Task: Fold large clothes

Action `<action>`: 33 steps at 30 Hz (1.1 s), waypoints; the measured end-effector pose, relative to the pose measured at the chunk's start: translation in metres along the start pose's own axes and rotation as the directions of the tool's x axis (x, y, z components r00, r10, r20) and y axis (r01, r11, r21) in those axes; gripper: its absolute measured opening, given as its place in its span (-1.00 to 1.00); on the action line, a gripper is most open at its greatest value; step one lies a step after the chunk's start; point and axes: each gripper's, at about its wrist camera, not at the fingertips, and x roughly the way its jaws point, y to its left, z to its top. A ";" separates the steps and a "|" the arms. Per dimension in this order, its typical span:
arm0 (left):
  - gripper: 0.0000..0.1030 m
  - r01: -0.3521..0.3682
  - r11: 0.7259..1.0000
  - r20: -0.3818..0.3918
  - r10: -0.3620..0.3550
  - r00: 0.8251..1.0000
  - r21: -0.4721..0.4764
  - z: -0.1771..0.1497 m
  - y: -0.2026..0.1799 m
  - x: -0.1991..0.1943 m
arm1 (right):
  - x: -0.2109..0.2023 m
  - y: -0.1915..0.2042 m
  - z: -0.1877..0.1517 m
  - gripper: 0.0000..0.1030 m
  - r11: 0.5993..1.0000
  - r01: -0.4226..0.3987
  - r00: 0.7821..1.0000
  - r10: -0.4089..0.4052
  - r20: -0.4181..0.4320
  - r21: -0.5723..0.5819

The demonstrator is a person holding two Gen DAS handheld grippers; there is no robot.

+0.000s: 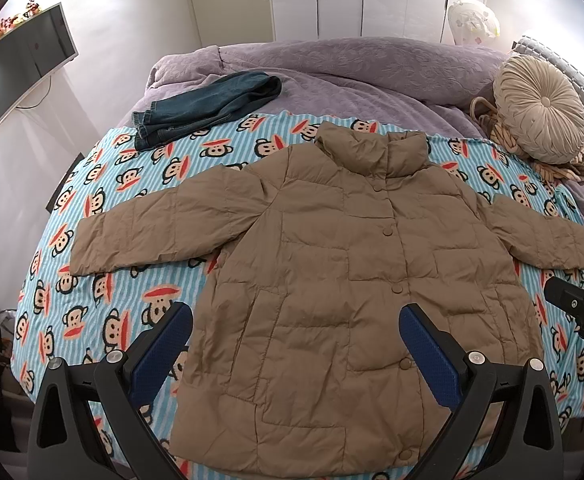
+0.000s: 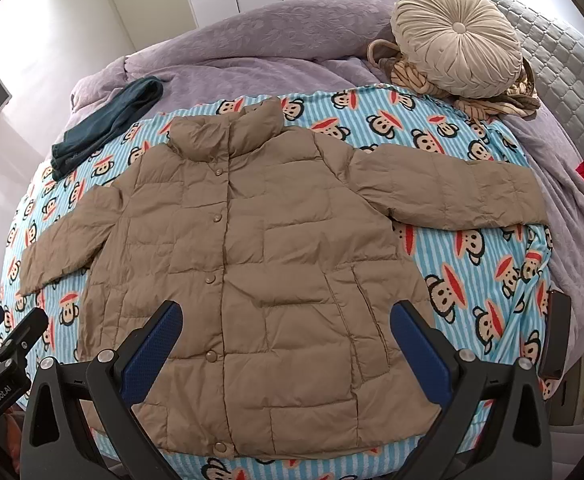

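below the left gripper (image 1: 296, 340), in the left wrist view, the tan puffer jacket (image 1: 332, 272) lies flat and face up on the monkey-print blanket (image 1: 103, 280), snaps done up, collar at the far end and hem at the near edge of the bed. the jacket's long axis runs straight away from the claw, hem to collar; both sleeves stick out sideways across that axis. this claw's fingers are spread wide and hold nothing, hovering over the jacket's lower body on the side of its left-lying sleeve (image 1: 147, 232). that sleeve is the nearer one for this arm, i judge. bare blanket lies on the outer side of that sleeve and below it, so there is room to swing it inward. folded jeans (image 1: 207, 108) sit beyond the jacket's collar, well apart from it.

over the jacket's lower body again, in the right wrist view, the right gripper (image 2: 285, 340) hangs with its fingers also wide apart and empty, toward the side of the other sleeve (image 2: 452, 192). this sleeve reaches out nearly to the blanket's edge, where the purple quilt (image 2: 292, 36) begins. a round pleated cushion (image 2: 458, 44) rests beyond the jacket's collar, near that sleeve's shoulder yet not touching it. the jacket's hem lies close to the near bed edge, leaving little room there.
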 end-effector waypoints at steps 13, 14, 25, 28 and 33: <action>1.00 0.000 1.000 0.000 0.000 1.000 -0.001 0.000 0.000 -0.001 | 0.000 0.000 0.000 1.00 1.000 0.000 1.000 0.000 -0.001 -0.001; 1.00 -0.001 1.000 0.001 0.001 1.000 -0.001 0.000 0.000 -0.001 | 0.000 0.000 0.000 1.00 1.000 0.000 1.000 0.000 -0.002 -0.001; 1.00 -0.001 1.000 -0.003 0.001 1.000 -0.001 0.000 0.000 0.000 | 0.001 0.000 -0.001 1.00 1.000 0.001 1.000 -0.001 -0.003 -0.001; 1.00 0.000 1.000 -0.007 0.000 1.000 -0.005 -0.001 0.001 0.001 | 0.001 0.000 -0.001 1.00 1.000 0.002 1.000 -0.002 -0.004 -0.002; 1.00 0.001 1.000 -0.006 -0.001 1.000 -0.005 -0.002 0.002 0.002 | 0.002 0.001 -0.001 1.00 1.000 0.002 1.000 -0.002 -0.004 0.000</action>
